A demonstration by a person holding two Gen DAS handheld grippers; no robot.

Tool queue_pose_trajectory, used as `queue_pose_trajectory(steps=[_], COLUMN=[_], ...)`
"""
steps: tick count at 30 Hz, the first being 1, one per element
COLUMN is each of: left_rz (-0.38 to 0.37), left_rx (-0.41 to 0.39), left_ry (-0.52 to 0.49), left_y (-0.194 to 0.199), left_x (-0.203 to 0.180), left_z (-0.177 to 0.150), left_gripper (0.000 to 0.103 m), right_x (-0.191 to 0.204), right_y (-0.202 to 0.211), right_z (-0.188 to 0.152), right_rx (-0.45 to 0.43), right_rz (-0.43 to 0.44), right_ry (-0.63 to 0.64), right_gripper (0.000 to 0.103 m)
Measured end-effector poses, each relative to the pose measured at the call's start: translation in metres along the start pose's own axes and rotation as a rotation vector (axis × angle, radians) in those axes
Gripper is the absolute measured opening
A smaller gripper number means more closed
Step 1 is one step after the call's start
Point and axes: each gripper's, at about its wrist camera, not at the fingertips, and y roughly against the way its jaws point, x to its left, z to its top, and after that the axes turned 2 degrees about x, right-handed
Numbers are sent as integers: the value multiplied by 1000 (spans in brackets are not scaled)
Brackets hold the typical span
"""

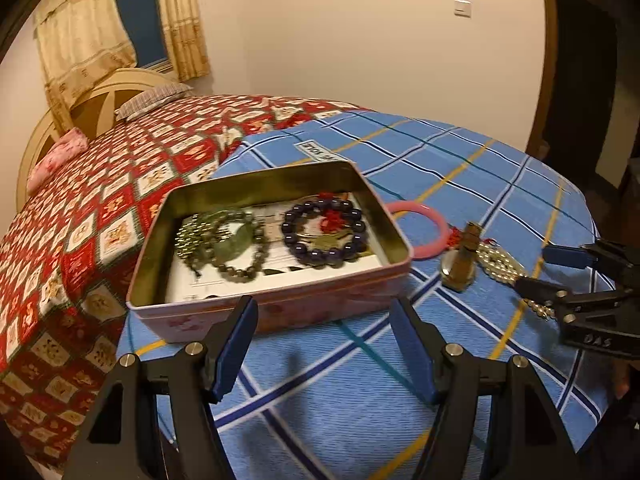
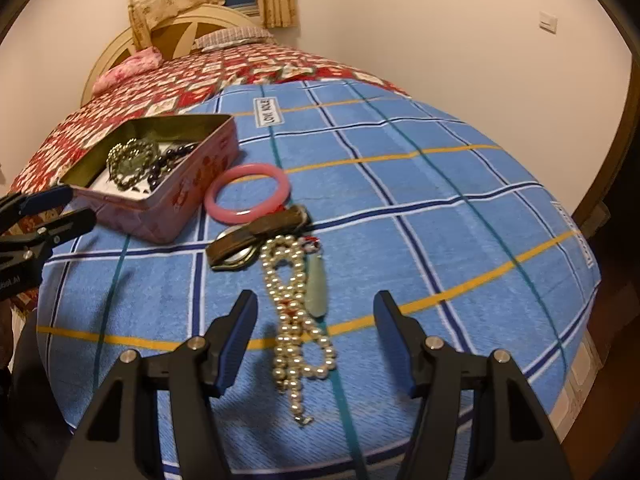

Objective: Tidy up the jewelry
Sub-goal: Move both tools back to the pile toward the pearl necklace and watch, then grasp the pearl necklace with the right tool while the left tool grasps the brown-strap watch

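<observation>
A bed is covered with a blue checked blanket (image 2: 400, 208), and a red patterned quilt (image 1: 100, 208) lies past it toward the headboard. On the blue blanket sits a pink tin box (image 1: 280, 312) with no lid on it. Inside the box lie a green bead bracelet (image 1: 236, 248) on the left and a dark purple bead bracelet (image 1: 324, 232) on the right, both on a white paper.

Just beside the box, on its right side, a pink bangle (image 2: 247, 193) lies flat on the blanket. Near the bangle is a watch with a brown strap (image 2: 248, 240). A long pearl necklace (image 2: 296, 320) lies in a twisted loop, with its top end touching the watch. A pale green pendant (image 2: 316, 284) lies right next to the pearls.

The left gripper (image 1: 324, 344) hangs over the blanket just in front of the tin box. Its jaws are spread wide apart and nothing is in them.

The right gripper (image 2: 316, 340) hangs over the pearl necklace. Its jaws are spread apart too, with the pearls lying between them on the blanket, but the pads do not touch the pearls. It grasps nothing
</observation>
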Motion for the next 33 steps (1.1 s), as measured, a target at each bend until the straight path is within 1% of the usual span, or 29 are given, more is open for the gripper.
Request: queue_pose_trajectory(steps=[4,6,7,8,9,11,14,15,16,17,22,26,29,31,33], left_rz=[-24,-37,-47,-58,-66,-81,-102,-109,-114,-123,-170,-198,-202,-209,-217], left_rx=[-2,-13,-18,-21,-20,-10,4,3,1,2,0,11,19,27,57], left_ry=[-19,-34,-40,-46,-52,-53,-53,-56,-66,-83,-144,-172,-193,-201,-199], left_y=[-1,-1,0,0,-2,-7,-14,-14,-14,-15,-19,-30,-36,-41,-50], left_x=[-9,-14,-16,-19,-21,-25,-31,-34,-37,-43,-67,-86,-96,-100,-103], left_z=[1,2,3,3,4,5,6,5,6,7,10,17,21,24,27], left_gripper=[69,69,69,69,69,69,68,66,59,57,50,49,45,40,35], right_x=[2,2,1,0,0,-2,-6,-9,-13,-17,-45,-50,-49,-50,-50], right_y=[-9,-13,-12,-11,-10,-7,-4,-2,-1,-1,2,5,5,4,3], right_z=[-5,-9,-10,-10,-11,-13,-15,-16,-16,-15,-19,-21,-22,-23,-23], right_rx=[31,50,43,45,44,46,41,37,36,37,37,28,21,18,14], right_rz=[8,1,3,5,4,4,-39,-49,-58,-73,-147,-146,-140,-127,-123], right_ry=[17,19,16,14,18,20,13,3,-8,-15,-85,-104,-98,-100,-98], right_gripper=[62,53,50,31,20,15,15,15,14,14,14,14,15,15,15])
